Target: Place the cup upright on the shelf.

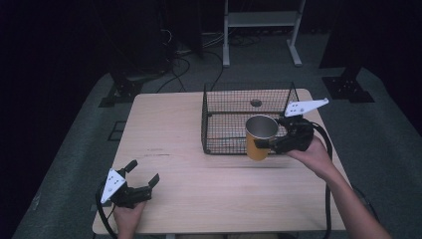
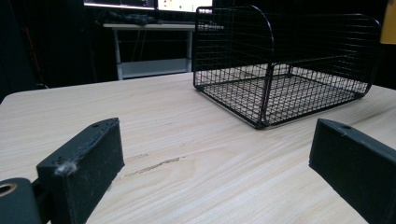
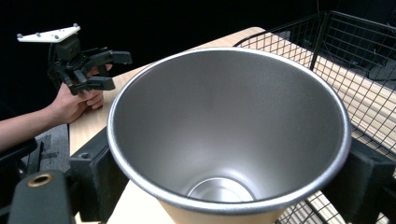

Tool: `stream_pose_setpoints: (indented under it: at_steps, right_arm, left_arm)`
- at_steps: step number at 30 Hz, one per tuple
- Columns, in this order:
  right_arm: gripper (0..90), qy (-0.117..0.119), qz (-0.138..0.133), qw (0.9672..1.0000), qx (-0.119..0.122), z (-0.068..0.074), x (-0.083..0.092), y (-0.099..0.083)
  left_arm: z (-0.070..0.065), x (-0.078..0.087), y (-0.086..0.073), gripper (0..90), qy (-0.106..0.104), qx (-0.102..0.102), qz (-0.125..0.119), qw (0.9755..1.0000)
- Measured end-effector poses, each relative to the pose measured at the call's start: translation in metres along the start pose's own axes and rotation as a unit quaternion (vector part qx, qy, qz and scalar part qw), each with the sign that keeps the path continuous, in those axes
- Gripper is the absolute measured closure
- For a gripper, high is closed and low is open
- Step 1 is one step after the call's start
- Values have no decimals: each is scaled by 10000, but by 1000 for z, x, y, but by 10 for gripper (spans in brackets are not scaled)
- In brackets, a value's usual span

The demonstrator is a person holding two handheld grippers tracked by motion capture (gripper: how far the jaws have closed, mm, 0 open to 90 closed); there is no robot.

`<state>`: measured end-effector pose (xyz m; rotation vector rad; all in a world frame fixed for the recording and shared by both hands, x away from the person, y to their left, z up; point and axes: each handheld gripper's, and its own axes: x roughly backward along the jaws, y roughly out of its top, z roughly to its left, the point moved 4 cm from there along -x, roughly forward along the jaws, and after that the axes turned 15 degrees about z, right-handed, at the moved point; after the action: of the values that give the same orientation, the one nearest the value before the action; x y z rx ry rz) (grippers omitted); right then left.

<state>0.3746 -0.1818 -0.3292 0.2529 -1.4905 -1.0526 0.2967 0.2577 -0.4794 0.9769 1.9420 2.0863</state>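
Right gripper [image 1: 272,144] clamps its 2 jaws on the yellow steel cup [image 1: 261,137], held upright and raised at the near edge of the wire basket [image 1: 224,119]. Judged step: placing the cup inside. Lift its base above the near wall, advance, then lower squarely. The basket floor lies bare, with ample room. Left gripper [image 1: 144,175] rests spread wide, holding nothing, at the table's [image 1: 174,129] near-left corner, well apart.

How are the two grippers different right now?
The right gripper is shut on the yellow cup and holds it up by the wire basket; the left gripper is open and holds nothing. The right one is raised, the left sits low near the table edge. Both are black, each in a hand.
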Motion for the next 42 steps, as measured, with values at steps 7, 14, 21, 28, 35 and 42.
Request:
stream_pose_setpoints:
  at_steps: [7,14,21,28,35,42]
  right_arm:
    - [126,-70,115,9999,-6,-18,-8,15]
    - [126,-102,241,9996,-101,-38,-22,28]
    - [126,-109,357,9991,-205,-54,-32,36]
    - [126,-163,373,9988,-279,-65,-37,42]
    - [126,-192,460,9981,-363,-77,-49,47]
    - [126,-225,525,9973,-458,-89,-63,49]
  left_arm:
    - [1,0,0,23,-4,5,-6,10000]
    - [1,0,0,23,-16,23,-11,10000]
    - [1,1,0,23,-25,37,-22,10000]
    - [1,1,0,23,-35,44,-33,10000]
    - [1,1,0,24,-42,48,-36,10000]
    - [2,1,0,23,-48,50,-42,10000]
